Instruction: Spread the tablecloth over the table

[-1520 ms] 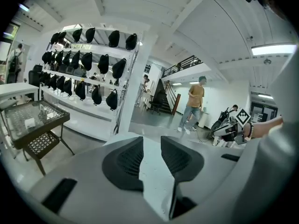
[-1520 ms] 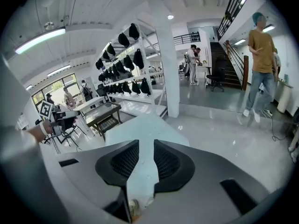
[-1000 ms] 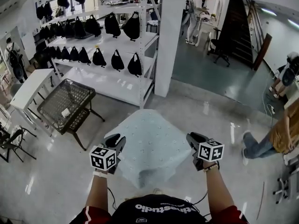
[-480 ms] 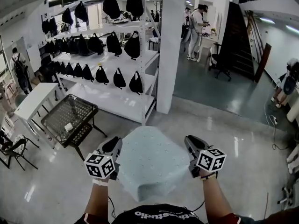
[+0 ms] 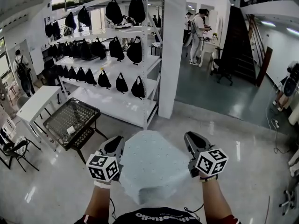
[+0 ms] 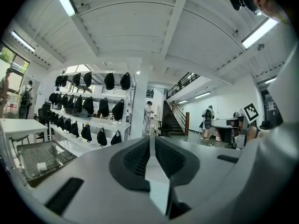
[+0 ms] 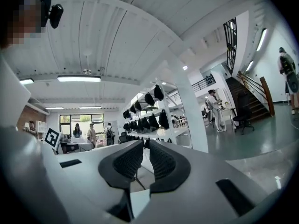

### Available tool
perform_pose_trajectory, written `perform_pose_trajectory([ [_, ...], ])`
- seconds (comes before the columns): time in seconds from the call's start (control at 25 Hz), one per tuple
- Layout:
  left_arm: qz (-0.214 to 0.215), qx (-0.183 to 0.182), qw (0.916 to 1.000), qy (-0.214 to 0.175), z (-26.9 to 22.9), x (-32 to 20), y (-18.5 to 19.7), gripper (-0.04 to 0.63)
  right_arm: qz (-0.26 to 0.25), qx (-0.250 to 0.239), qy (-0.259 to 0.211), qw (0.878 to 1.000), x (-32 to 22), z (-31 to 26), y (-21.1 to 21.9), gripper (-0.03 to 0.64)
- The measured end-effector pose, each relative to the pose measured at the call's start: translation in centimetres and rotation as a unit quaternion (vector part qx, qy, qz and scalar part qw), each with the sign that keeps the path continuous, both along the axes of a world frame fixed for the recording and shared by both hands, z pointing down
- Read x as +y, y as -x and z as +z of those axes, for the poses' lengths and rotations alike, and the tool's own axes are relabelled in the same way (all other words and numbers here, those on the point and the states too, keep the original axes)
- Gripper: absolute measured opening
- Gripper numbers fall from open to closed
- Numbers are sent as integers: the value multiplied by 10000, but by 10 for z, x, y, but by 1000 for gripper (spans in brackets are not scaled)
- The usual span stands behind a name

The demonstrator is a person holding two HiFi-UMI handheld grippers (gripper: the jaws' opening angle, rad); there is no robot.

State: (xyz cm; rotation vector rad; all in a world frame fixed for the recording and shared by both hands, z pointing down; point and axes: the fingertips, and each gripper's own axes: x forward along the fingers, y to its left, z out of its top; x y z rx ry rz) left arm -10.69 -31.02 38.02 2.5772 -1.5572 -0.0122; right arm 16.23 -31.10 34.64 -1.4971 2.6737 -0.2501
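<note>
The pale blue tablecloth [image 5: 152, 164] hangs in the air in front of me, bulging upward between my two hands. My left gripper [image 5: 114, 146] grips its left edge and my right gripper [image 5: 191, 141] its right edge. Seen from the left gripper view, a strip of the tablecloth [image 6: 157, 185] runs between the nearly closed jaws of the left gripper [image 6: 152, 141]. The right gripper view shows the tablecloth [image 7: 139, 200] caught low between the jaws of the right gripper [image 7: 144, 146]. Both pairs of jaws are closing on the fabric. The table is hidden under the cloth.
A white shelf rack [image 5: 112, 45] full of black bags stands ahead on the left, beside a white pillar [image 5: 170, 50]. A wire-mesh table [image 5: 72, 120] and a white table [image 5: 37, 101] are at the left. People [image 5: 198, 27] stand near the stairs [image 5: 238, 36].
Both grippers have risen and carried the tablecloth up with them. The cloth lay flat and square before; now it is humped and narrower.
</note>
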Motion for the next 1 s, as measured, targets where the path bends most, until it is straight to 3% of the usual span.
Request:
perform_pose_trajectory([
  [0.28,-343,-124,9993,68,0,4,8,32,121,404,-335,9986,13,-7,10,57],
  [0.56,-739,-127,9972,-60,0,5,20,20,464,320,-261,9981,13,-5,5,32],
  [1.0,-498,-235,9980,-303,-8,15,10,18,852,488,-341,9946,24,1,-13,25],
])
